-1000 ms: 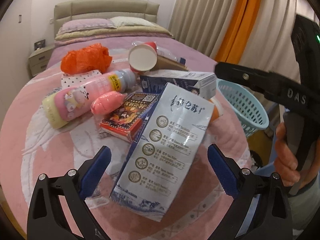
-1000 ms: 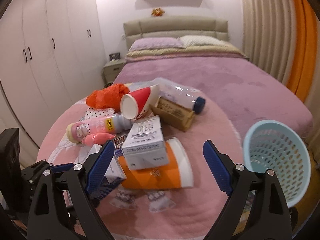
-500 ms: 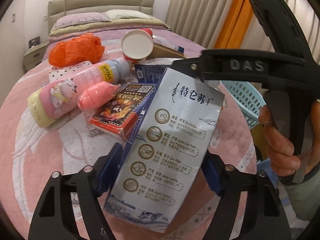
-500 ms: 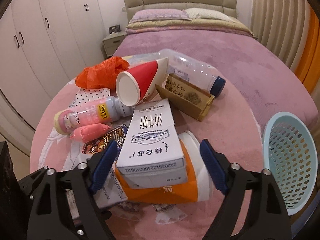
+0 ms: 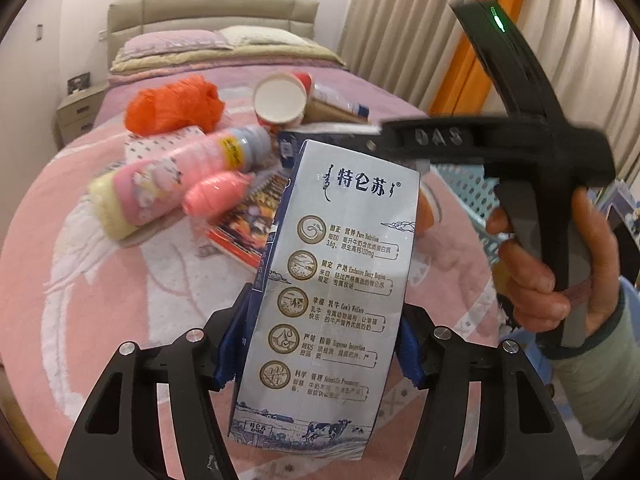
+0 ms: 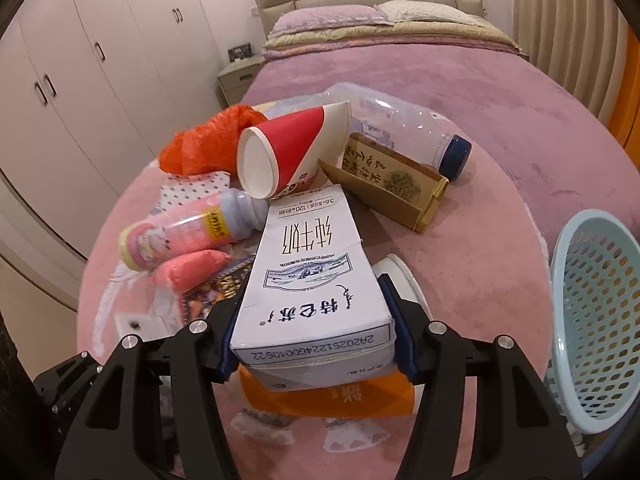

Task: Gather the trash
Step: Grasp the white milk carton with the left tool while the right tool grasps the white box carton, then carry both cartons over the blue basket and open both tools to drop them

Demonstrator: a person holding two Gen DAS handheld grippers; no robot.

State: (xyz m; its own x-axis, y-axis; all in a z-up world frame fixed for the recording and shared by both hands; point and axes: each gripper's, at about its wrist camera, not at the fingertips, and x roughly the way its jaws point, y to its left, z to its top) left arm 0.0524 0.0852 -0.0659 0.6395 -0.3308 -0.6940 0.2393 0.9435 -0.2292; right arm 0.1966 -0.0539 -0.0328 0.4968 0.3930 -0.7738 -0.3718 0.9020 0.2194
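My left gripper is shut on a pale blue milk carton, its blue pads pressed on both sides. My right gripper is shut on a white milk carton that lies over an orange cup. The light blue trash basket stands to the right; in the left wrist view it is partly hidden behind the right gripper's body. Other trash lies on the pink round mat: a red paper cup, a pink bottle, an orange plastic bag.
A clear plastic bottle and a brown cardboard box lie at the back of the pile. A red printed packet and a pink pouch lie left of the cartons. A bed stands behind, wardrobes to the left.
Both grippers have closed from open: the left onto the pale blue carton, the right onto the white carton. The right gripper moved in over the pile.
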